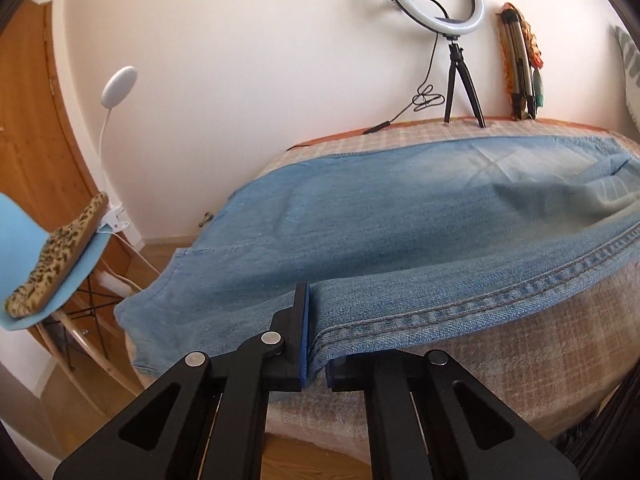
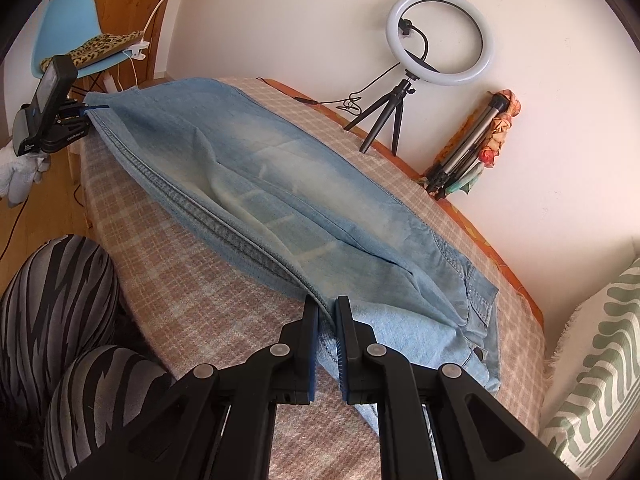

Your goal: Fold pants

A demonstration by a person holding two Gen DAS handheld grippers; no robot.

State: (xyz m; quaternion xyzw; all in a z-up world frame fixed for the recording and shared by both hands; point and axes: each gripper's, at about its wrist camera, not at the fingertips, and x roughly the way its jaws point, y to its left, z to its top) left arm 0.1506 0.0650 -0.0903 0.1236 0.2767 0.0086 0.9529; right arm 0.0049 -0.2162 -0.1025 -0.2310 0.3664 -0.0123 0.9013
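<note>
**Both grippers clamped on the jeans along one seam**

A pair of light blue jeans (image 2: pixel 280 184) lay lengthwise across a table covered with a pink and beige checked cloth (image 2: pixel 192 280). The legs ran toward the far left corner in the right wrist view, and the waist end with its pocket lay nearest the right gripper.

The right gripper (image 2: pixel 328 320) was closed on the denim near the waist end, its jaws pinched tight on the thick stitched side seam, with fabric showing between the blue pads. The seam ran in a raised line from there up to the left gripper (image 2: pixel 86 110), seen at the far end of the table, where it held the leg end of the same edge.

In the left wrist view, the left gripper (image 1: pixel 310 320) was closed on a fold of the leg, with the denim gathered against its left finger (image 1: pixel 298 320) and the right finger hidden under the cloth. The held edge was lifted off the table, and the rest of the leg spread flat beyond it and hung over the table's left end.

A ring light on a small tripod (image 2: pixel 438 36) stood at the back of the table against the wall, with a folded tripod (image 2: pixel 468 148) beside it. A blue chair (image 2: pixel 76 20) stood by the wooden door. The person's striped trouser legs (image 2: pixel 56 300) showed at the near edge.
</note>
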